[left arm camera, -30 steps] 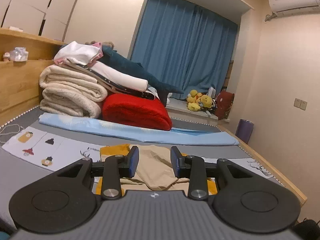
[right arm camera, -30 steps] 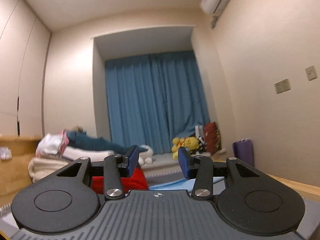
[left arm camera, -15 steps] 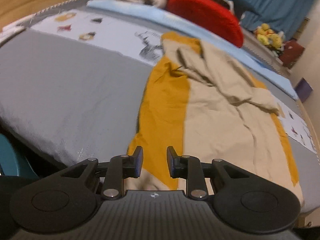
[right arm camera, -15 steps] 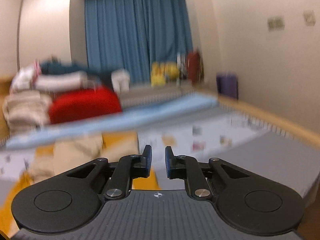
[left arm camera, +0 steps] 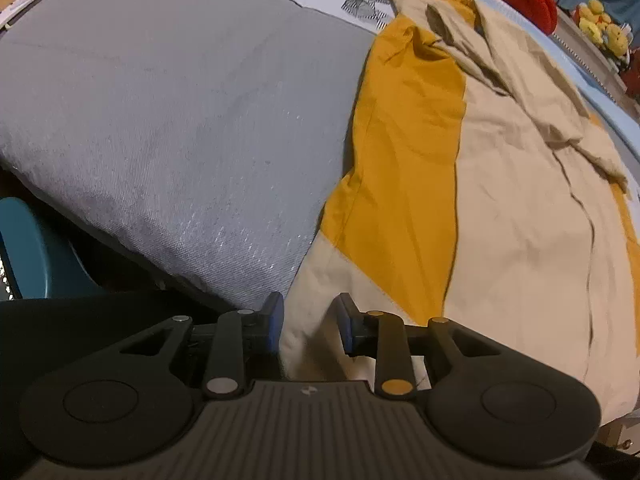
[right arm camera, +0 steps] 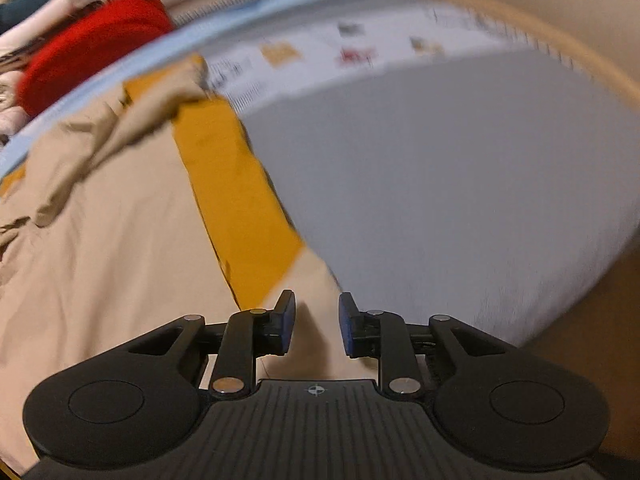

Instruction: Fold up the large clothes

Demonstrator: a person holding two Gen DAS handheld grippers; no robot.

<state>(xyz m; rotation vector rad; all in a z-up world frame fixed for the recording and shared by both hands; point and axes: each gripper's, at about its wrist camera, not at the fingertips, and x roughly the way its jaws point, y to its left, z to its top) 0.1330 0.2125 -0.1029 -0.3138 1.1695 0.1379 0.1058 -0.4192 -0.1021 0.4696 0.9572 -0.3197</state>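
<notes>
We see a large beige and mustard-yellow cloth garment [left arm camera: 520, 208] spread on the grey bed cover [left arm camera: 168, 120], with its near edge at the near side of the bed and its far part wrinkled, close to a red fluffy cushion [right arm camera: 92, 44]. Our left hand-held gripper [left arm camera: 309, 322] points down at the near left corner of the garment; its jaws are opening, the beige hem lies between the blue pads [left arm camera: 276, 320], and they do not press on it. Our right hand-held gripper [right arm camera: 316, 322] points at the near right corner, where the beige hem meets the grey cover; its jaws are opening too, with beige cloth in the gap but not gripped, as far as the blurred right view lets us judge. We think the step in hand is to take both near corners before the fold. Several things could go wrong from here. The pads may close on the grey cover together with the hem, because both lie flat against each other, and then the cover would lift too. One side may catch only one thin layer, so the fold would come out crooked. The wrinkled far part may also stay bunched under the fold if it is not flattened first.
</notes>
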